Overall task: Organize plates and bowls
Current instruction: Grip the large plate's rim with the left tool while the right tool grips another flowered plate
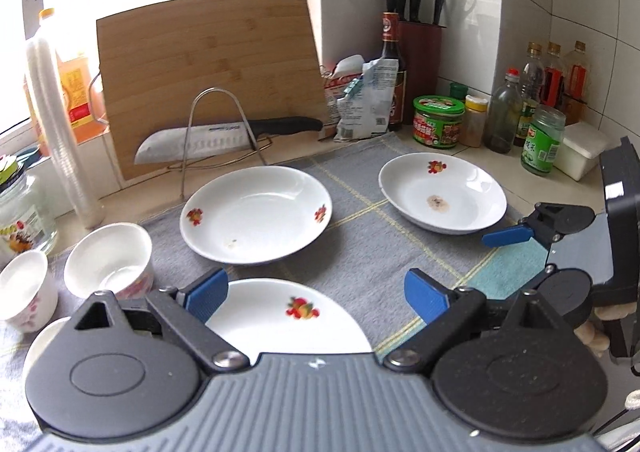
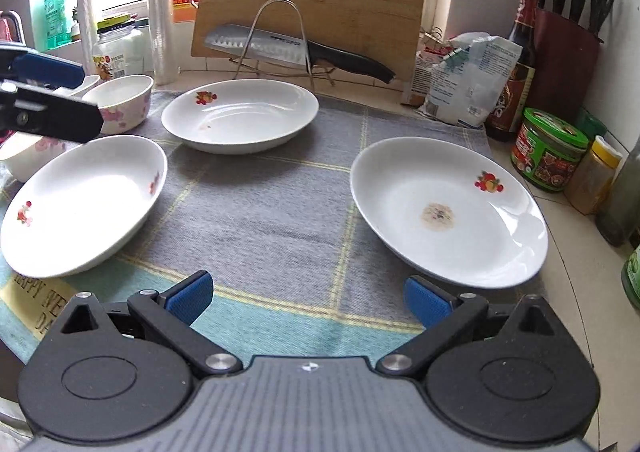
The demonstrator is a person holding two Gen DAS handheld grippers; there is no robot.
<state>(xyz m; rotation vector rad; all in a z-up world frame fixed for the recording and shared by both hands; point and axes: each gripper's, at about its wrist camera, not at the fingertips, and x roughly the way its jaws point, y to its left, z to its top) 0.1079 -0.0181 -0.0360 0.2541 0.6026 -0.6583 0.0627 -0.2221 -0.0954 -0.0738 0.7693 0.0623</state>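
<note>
Three white plates with fruit prints lie on a grey checked cloth (image 2: 280, 212). The near-left plate (image 1: 296, 316) (image 2: 84, 204) sits just under my left gripper (image 1: 316, 298), which is open with nothing held. Behind it lies the middle plate (image 1: 256, 212) (image 2: 240, 116). The stained plate (image 1: 442, 192) (image 2: 448, 212) is on the right. My right gripper (image 2: 308, 300) hovers open over the cloth's front, just left of the stained plate. Its blue pad (image 1: 506, 237) shows beside that plate. Two flowered bowls (image 1: 108, 260) (image 1: 24, 284) stand at the left.
A bamboo cutting board (image 1: 208, 72) leans at the back, with a knife (image 1: 224, 136) on a wire rack in front of it. A knife block (image 1: 420, 64), bottles and jars (image 1: 438, 122) crowd the right corner. A cup stack (image 1: 52, 124) and a glass jar (image 1: 20, 216) stand at the left.
</note>
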